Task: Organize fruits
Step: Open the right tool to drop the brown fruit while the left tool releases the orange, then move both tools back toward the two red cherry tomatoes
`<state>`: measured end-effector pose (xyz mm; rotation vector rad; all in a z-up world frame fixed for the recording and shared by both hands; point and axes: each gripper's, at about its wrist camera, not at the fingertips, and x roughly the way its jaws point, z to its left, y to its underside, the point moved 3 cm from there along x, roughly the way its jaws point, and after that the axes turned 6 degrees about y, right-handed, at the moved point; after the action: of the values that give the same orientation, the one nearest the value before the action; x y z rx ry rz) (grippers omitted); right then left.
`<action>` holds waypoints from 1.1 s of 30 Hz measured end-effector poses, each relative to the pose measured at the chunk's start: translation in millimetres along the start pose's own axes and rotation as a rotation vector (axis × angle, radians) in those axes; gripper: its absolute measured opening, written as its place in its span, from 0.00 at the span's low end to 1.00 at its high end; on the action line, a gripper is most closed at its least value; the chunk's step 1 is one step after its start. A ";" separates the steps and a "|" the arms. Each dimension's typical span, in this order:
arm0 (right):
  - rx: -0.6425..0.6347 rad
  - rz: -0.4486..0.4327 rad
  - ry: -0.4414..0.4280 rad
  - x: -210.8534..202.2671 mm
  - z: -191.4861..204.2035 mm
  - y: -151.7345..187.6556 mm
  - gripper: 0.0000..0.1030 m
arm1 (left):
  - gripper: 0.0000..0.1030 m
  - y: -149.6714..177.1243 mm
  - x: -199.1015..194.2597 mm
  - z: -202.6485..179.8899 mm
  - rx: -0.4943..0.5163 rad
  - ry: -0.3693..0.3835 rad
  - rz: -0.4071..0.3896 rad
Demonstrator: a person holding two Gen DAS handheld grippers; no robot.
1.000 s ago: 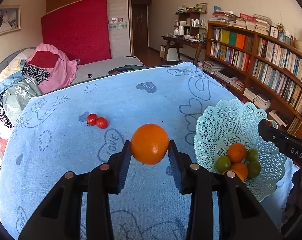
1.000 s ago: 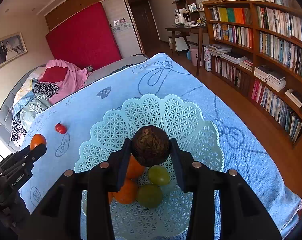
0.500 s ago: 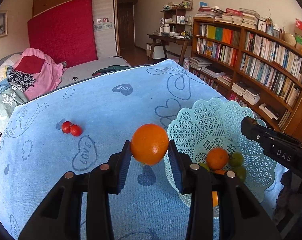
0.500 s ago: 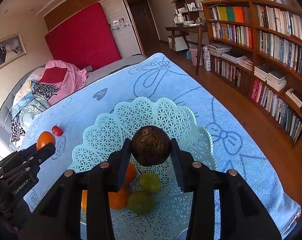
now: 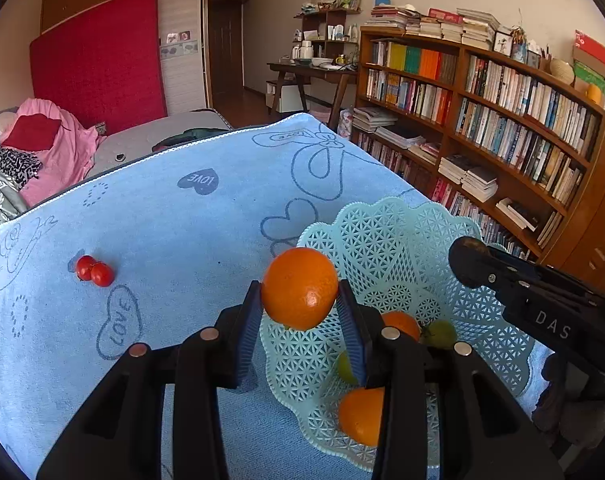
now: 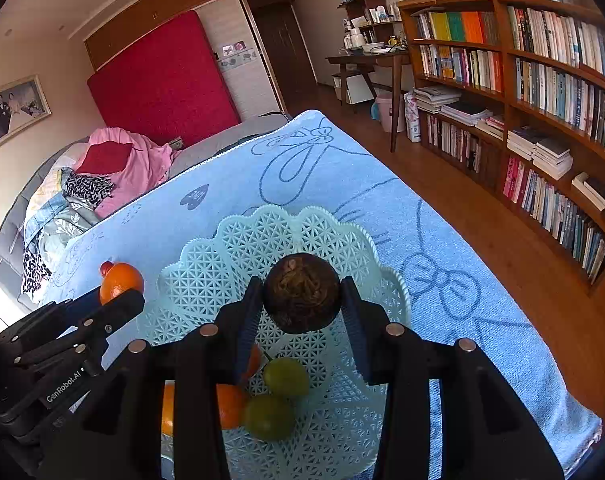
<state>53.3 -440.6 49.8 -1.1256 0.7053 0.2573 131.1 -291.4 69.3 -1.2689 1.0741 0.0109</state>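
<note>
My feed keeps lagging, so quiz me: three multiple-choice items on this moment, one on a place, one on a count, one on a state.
1. Where are the cherry tomatoes?
A. in the basket
B. on the blue towel
C. in a gripper

2. How many green fruits lie in the basket?
A. two
B. four
C. none

3. The left gripper is:
A. open
B. shut on nothing
C. shut on the orange

Key: B, they rest on the towel left of the basket; A, two show below the right gripper; C, both pads press the orange.

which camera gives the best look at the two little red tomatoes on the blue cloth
The left wrist view: both small red tomatoes lie in the open, touching, on the blue cloth. In the right wrist view only a sliver of one peeks out behind the orange held in the left hand-held gripper.
</note>
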 end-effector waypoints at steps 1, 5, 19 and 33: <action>0.003 -0.004 -0.002 -0.9 -0.7 -0.7 0.41 | 0.37 -0.3 2.0 -0.4 -0.006 0.004 0.006; 0.004 -0.013 -0.011 -4.4 0.0 -1.5 0.41 | 0.53 -1.7 3.6 3.7 -0.030 -0.007 -0.003; 0.005 -0.029 -0.031 -12.0 9.1 -3.1 0.54 | 0.68 -5.0 -5.8 22.3 -0.067 -0.046 -0.018; -0.064 -0.025 -0.110 -14.2 63.4 -0.7 0.55 | 0.81 3.4 -19.8 61.7 -0.128 -0.123 -0.025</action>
<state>67.4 -382.3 74.8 -1.1718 0.5889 0.3202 157.9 -232.5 73.9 -1.3790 0.9631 0.1393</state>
